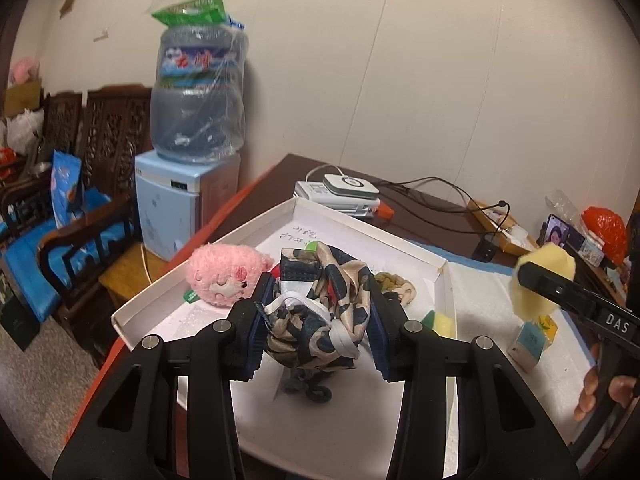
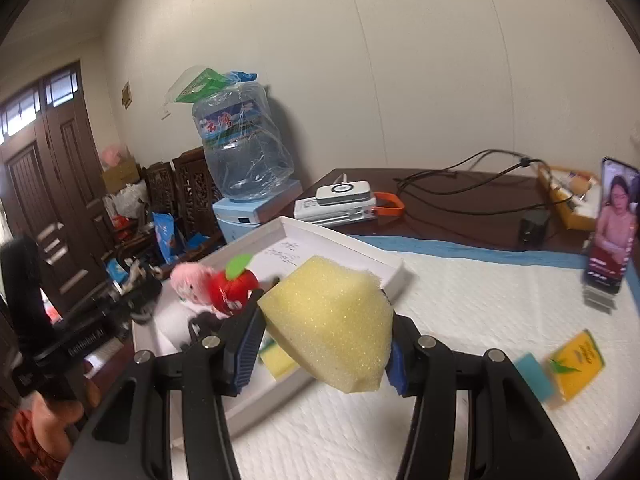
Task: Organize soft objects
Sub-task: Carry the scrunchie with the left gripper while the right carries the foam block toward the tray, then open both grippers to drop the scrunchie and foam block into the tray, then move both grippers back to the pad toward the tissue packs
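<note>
1. Landmark: white tray (image 1: pixel 438 280), on the padded table.
2. Pink plush (image 1: pixel 224 276) in the tray's left part; red apple plush (image 2: pixel 232 290) just beside it.
3. Left gripper (image 1: pixel 316 320) clamped on a bunched patterned scarf (image 1: pixel 320 304), held over the tray's middle.
4. Right gripper (image 2: pixel 324 332) squeezes a yellow sponge (image 2: pixel 332 320) just right of the tray's front edge.
5. Tissue pack (image 2: pixel 576 364) well right of the tray.

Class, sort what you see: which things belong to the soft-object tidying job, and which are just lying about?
Job:
- patterned cloth bundle in left claw
- yellow sponge in right claw
- pink plush
- red apple plush
- white tray

Lying about:
- water dispenser
- phone
- cables
- power banks
</note>
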Action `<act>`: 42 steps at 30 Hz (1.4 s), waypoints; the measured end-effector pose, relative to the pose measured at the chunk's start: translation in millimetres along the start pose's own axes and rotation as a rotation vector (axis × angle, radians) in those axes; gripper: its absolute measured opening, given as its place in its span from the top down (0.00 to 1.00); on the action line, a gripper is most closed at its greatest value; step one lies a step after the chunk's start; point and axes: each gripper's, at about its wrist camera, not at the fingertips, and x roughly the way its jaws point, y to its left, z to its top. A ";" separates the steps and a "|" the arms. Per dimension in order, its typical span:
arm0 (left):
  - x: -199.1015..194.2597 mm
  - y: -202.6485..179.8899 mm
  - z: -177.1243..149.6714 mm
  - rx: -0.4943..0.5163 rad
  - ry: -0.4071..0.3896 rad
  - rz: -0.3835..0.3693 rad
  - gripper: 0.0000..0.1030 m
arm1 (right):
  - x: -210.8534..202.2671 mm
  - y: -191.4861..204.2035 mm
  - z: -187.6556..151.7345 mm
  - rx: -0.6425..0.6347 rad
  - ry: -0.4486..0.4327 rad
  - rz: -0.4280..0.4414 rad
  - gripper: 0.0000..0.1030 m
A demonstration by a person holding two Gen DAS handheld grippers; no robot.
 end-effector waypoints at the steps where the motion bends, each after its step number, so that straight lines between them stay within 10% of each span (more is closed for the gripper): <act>1: 4.6 0.2 2.3 -0.002 0.012 -0.001 0.59 | 6.8 2.7 4.3 -0.005 0.006 0.007 0.49; 9: 34.8 -20.6 -4.7 0.047 0.102 0.004 0.49 | 76.1 28.2 23.1 0.016 0.080 0.064 0.47; 15: 36.6 -20.7 -13.8 0.082 0.112 0.114 0.00 | 88.3 22.1 9.0 0.047 0.087 0.026 0.00; 33: 4.9 -28.5 -20.8 0.064 0.075 0.104 0.00 | 38.0 21.9 -9.9 0.081 0.038 0.071 0.00; 42: 11.3 -83.5 -32.8 0.189 0.119 -0.004 0.00 | 0.8 -46.9 -22.0 0.230 0.002 -0.014 0.00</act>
